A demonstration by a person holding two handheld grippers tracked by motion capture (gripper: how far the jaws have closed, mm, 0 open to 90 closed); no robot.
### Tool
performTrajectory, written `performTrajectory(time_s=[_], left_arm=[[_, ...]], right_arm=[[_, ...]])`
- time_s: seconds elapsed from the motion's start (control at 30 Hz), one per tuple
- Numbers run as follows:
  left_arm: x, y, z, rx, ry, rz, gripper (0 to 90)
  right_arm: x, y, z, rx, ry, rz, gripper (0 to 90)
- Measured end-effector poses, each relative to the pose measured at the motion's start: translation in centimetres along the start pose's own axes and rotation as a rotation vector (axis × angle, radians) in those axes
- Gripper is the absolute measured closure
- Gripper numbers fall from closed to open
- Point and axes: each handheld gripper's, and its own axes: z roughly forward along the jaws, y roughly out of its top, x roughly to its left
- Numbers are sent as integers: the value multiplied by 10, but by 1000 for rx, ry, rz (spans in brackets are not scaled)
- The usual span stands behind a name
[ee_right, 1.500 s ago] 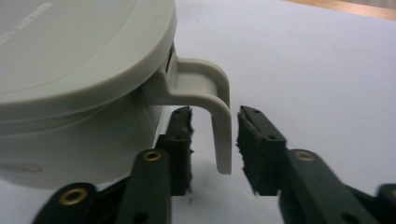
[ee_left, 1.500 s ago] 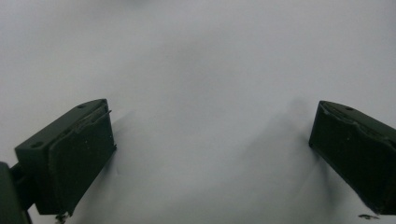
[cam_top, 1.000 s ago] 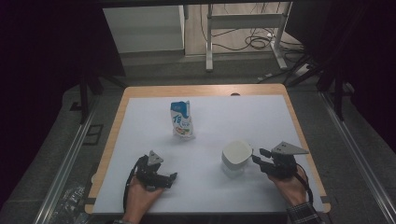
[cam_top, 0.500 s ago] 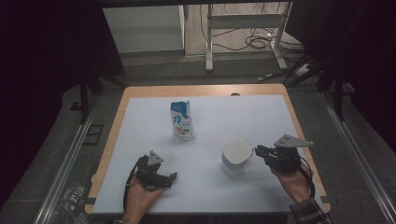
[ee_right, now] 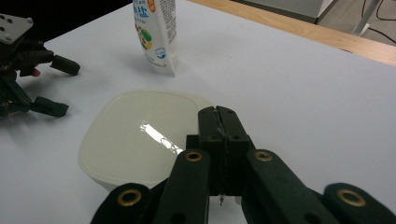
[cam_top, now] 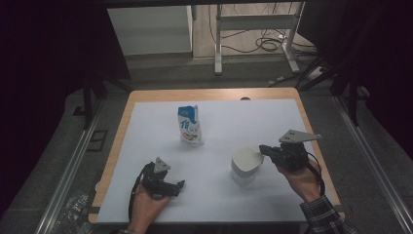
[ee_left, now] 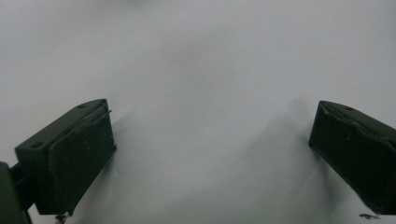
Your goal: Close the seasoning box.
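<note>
A white lidded container (cam_top: 245,163) (ee_right: 140,135) hangs slightly tilted just above the white sheet at the front right, with a shadow under it. My right gripper (cam_top: 263,148) (ee_right: 218,112) has just been closing and is now shut on the container's near edge, with the jaws pressed together. A blue-and-white pouch (cam_top: 190,126) (ee_right: 156,32) stands upright at mid table. At the front left my left gripper (cam_top: 179,187) (ee_left: 210,154) (ee_right: 65,87) lies low on the sheet, open, with nothing between its jaws.
A white sheet (cam_top: 229,122) covers the wooden table (cam_top: 146,97). Dark drapes and metal rails flank the table. A desk frame and cables lie on the floor beyond the far edge.
My right gripper closed on the container's edge and rose a little, and the container tilted off the sheet. My left gripper stayed still.
</note>
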Motion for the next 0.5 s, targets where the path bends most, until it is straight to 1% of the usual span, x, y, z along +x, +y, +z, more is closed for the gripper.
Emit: performTrajectory(time_s=[0.03,0.13,0.23,0.27,0.37,0.4,0.47,0.5], left_arm=[[0,0,0,0,0,0,2],[0,0,0,0,0,0,3],[0,0,0,0,0,0,3],[0,0,0,0,0,0,3],[0,0,0,0,0,0,3],[0,0,0,0,0,0,3],[0,0,0,0,0,0,3],[0,0,0,0,0,0,3]], right_arm=[[1,2,2,4,6,-7,889],[2,3,4,7,1,-20,889],[1,3,7,9,2,-21,889],[1,3,7,13,-4,-23,889],[0,2,8,5,4,-16,890],[-1,2,9,4,3,-19,889],[-1,2,9,-6,29,-22,889],[-1,2,9,-2,23,-32,889]])
